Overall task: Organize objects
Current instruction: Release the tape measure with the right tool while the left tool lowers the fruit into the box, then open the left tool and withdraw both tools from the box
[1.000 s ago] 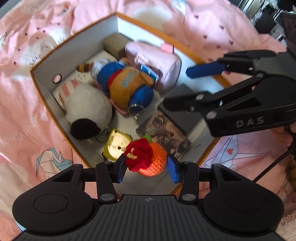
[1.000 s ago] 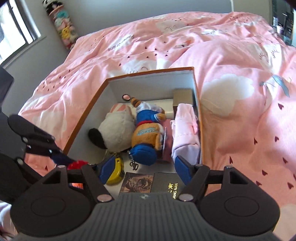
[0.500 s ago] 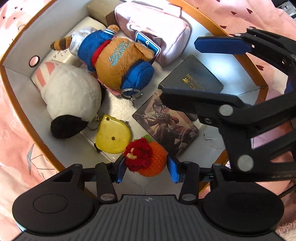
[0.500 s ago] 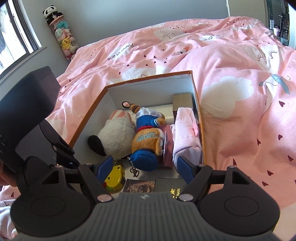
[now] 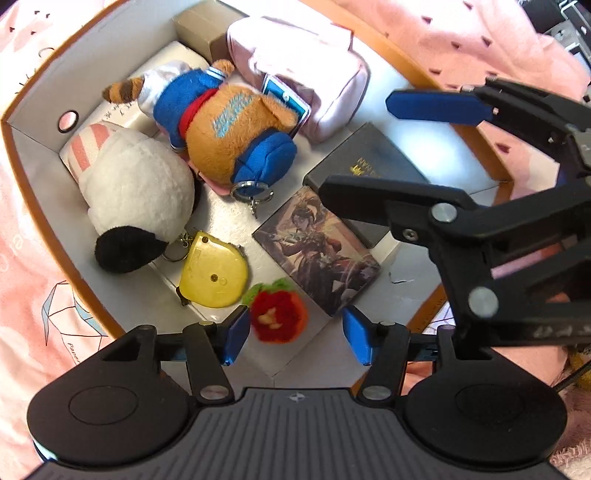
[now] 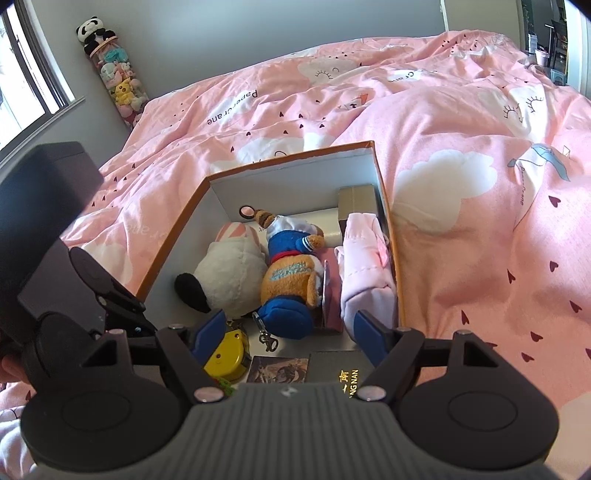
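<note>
An orange-rimmed white box (image 5: 35,199) (image 6: 291,184) lies on the pink bed. My left gripper (image 5: 295,334) is open over its near corner. A crocheted orange fruit with a red flower (image 5: 279,314) sits between the blue pads, touching neither, on or just above the box floor beside a yellow tape measure (image 5: 212,273) (image 6: 225,356). My right gripper (image 6: 286,332) is open and empty above the box's near end. It crosses the left wrist view (image 5: 388,147).
The box holds a white plush (image 5: 138,188), a brown plush in blue (image 5: 229,125), a pink pouch (image 5: 306,85), a picture card (image 5: 317,251), a dark booklet (image 5: 369,162) and a brown carton (image 5: 199,29). Pink bedding (image 6: 480,221) surrounds it.
My left gripper moved down into the box and opened, letting go of the crocheted fruit. My right gripper stayed open and rose slightly.
</note>
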A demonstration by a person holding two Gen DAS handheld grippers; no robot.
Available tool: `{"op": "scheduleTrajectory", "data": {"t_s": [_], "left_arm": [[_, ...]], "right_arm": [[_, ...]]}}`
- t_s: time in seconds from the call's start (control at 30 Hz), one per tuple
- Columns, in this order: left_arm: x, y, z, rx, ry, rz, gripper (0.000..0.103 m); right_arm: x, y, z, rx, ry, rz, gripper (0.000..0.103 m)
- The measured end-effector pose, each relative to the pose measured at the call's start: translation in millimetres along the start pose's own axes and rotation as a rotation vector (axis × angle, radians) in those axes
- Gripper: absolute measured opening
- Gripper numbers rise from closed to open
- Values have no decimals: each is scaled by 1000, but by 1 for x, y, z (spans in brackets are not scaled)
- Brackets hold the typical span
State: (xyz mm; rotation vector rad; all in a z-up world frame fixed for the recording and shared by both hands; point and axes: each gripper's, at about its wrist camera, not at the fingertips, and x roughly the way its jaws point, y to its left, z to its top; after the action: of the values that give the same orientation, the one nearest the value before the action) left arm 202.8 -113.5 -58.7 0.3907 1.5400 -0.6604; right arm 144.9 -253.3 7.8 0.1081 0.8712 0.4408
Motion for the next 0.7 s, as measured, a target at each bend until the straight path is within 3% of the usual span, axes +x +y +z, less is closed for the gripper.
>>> {"op": "scheduleTrajectory", "data": {"t_s": [0.1,0.17,0.27,0.5,0.63,0.7], "left_arm": [[-16,-1,-10,-10,-65,-12,69],[-29,-4,-18,-21,-118,-20,69],[-55,-3,-38,-45,-247,7,69],[-132,-4,-108,-167,-712,147,70],[-156,-15,-146,-263,-959,270,79],[-165,-22,-160,-306,-1051,340,89]], "right_arm": [[-7,2,1,6,-15,0,78],[-14,6,2,9,-35,-3,84],[-29,12,5,-1,-81,-4,85],[-82,42,14,-87,-283,-40,91],[-103,58,11,-107,-360,-46,94],[-112,67,7,-123,-394,-44,95]]}}
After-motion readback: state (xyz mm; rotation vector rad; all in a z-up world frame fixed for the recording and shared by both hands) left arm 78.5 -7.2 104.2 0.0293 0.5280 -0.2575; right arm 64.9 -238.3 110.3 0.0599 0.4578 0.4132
